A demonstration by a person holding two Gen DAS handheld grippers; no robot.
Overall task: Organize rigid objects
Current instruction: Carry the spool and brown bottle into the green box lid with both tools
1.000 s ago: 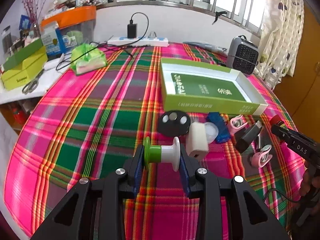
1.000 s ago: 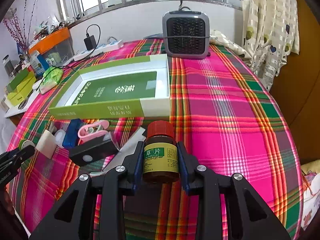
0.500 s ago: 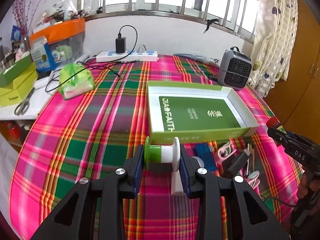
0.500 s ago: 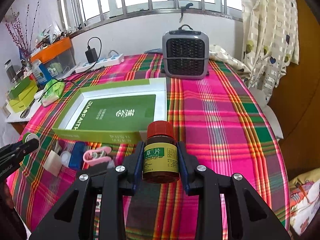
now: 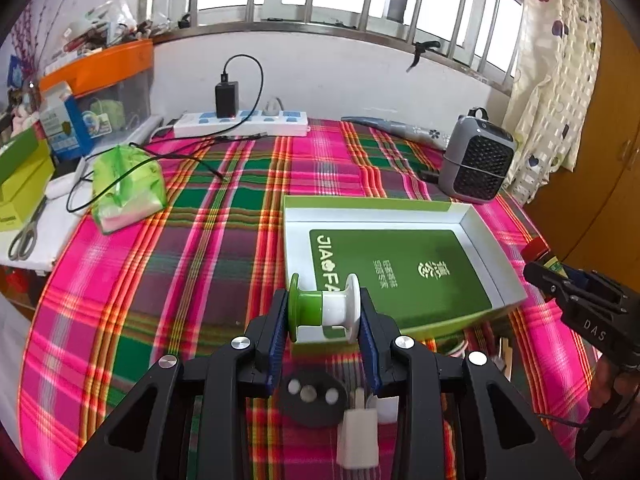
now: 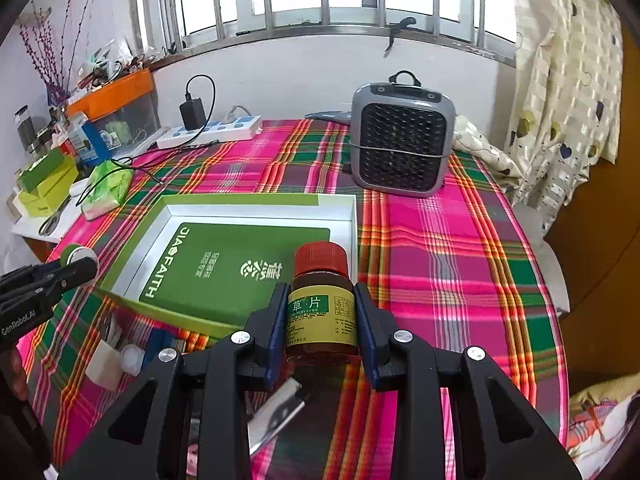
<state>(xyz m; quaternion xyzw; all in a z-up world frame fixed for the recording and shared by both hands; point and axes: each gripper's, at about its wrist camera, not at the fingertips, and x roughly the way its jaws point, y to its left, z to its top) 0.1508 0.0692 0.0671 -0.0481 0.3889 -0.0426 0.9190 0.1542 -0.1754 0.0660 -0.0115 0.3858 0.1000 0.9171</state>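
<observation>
My left gripper (image 5: 324, 316) is shut on a green and white spool (image 5: 323, 309), held in the air over the near left corner of the open green box (image 5: 486, 236). My right gripper (image 6: 322, 320) is shut on a brown medicine bottle (image 6: 322, 312) with a red cap, held above the box's (image 6: 256, 210) near right corner. The box holds a green booklet (image 5: 400, 272). Below the left gripper on the cloth lie a black disc (image 5: 312, 398) and a white plug (image 5: 358, 436). The right gripper also shows at the right of the left wrist view (image 5: 544, 270).
A grey heater (image 6: 402, 140) stands behind the box. A power strip (image 5: 244, 124), a green tissue pack (image 5: 126, 186) and cables lie at the back left. A side shelf with boxes and scissors (image 5: 24, 236) is at the left. Small items (image 6: 120, 356) lie before the box.
Both grippers have risen and moved forward with their objects, from over the loose items to over the box's near edge. The loose items now lie under and behind the fingers.
</observation>
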